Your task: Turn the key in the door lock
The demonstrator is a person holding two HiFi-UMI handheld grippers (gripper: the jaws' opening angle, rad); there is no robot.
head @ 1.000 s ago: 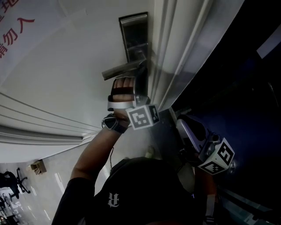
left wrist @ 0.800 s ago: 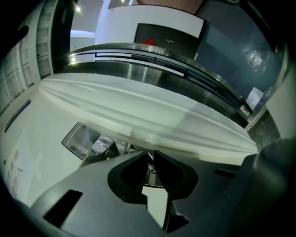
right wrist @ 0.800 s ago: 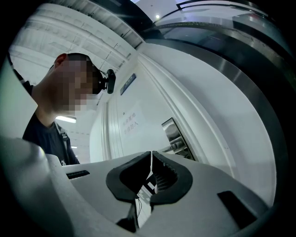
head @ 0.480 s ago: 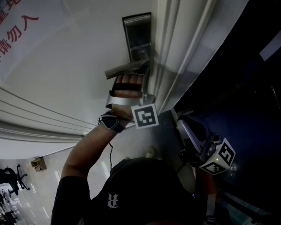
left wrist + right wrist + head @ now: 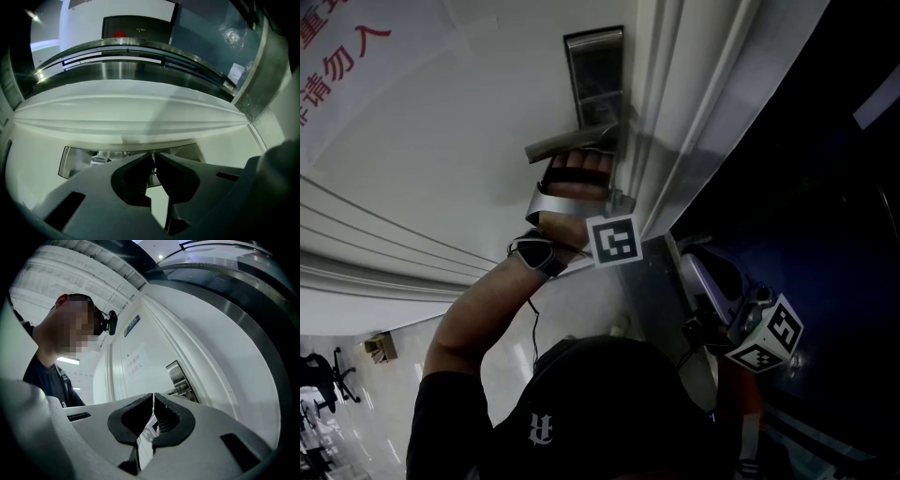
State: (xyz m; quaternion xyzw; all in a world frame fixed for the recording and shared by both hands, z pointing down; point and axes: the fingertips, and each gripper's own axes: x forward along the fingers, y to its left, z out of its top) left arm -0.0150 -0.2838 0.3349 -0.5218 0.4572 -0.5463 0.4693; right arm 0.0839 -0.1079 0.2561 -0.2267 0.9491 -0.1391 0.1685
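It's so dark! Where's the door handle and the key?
door handle (image 5: 567, 143): head view, middle of the lever.
key (image 5: 153, 166): left gripper view, metal sliver between the closed jaws.

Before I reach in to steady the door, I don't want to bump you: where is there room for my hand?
Free: the bare door panel left of the lock plate, between the red lettering and the mouldings. Crowded: under the lever, where the hand and the left hand-held gripper, shut on the key, sit.
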